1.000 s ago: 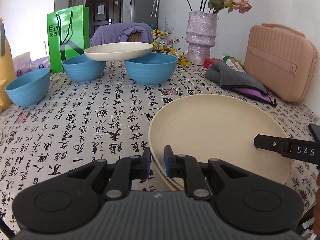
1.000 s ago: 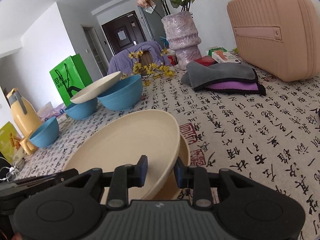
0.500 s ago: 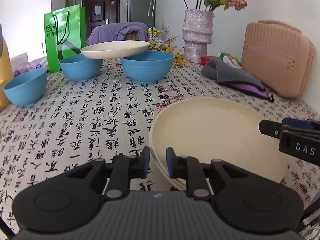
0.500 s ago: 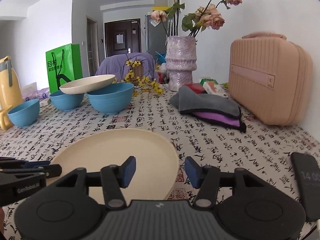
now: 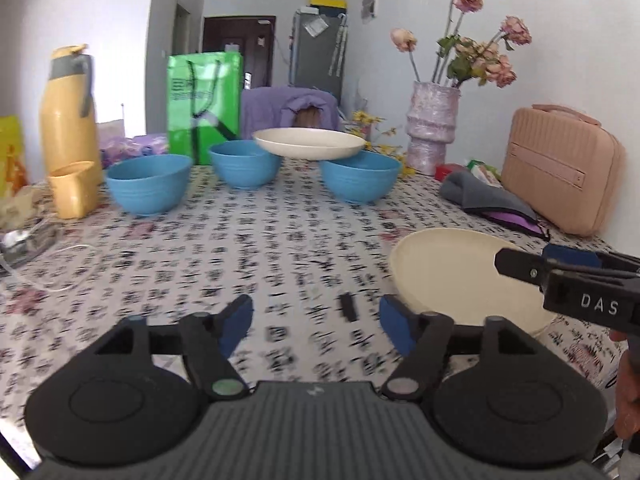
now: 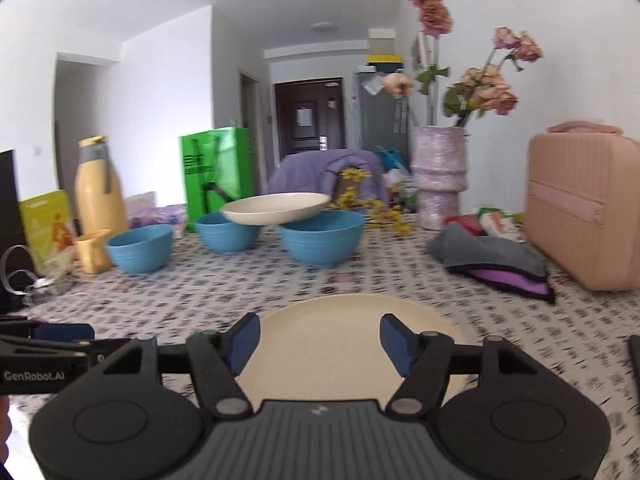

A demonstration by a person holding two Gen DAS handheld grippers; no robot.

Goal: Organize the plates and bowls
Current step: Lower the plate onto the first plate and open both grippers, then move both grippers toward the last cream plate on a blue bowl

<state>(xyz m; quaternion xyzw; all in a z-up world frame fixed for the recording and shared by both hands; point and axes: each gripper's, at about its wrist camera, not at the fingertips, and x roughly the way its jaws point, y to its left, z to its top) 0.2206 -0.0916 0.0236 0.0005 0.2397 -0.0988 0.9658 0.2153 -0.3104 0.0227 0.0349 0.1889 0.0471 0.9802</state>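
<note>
A cream plate stack [image 5: 460, 272] lies on the patterned tablecloth, right of my left gripper [image 5: 316, 326], which is open and empty. In the right wrist view the same plate stack [image 6: 340, 340] lies just ahead of my right gripper [image 6: 320, 344], also open and empty. Three blue bowls [image 5: 149, 184] [image 5: 244, 168] [image 5: 360, 180] stand at the back. Another cream plate [image 5: 310, 145] rests across two of them; it also shows in the right wrist view [image 6: 276, 208].
A yellow bottle [image 5: 66, 120] and yellow cup [image 5: 74, 194] stand at the back left. A green bag [image 5: 204, 104], a vase of flowers [image 5: 432, 128], folded cloths [image 5: 488, 200] and a pink case [image 5: 560, 168] line the back and right. A dark phone [image 6: 634, 360] lies at the right edge.
Both grippers have opened and let go of the cream plates, which now lie flat on the table. Both grippers have pulled back and risen; the left one has shifted left.
</note>
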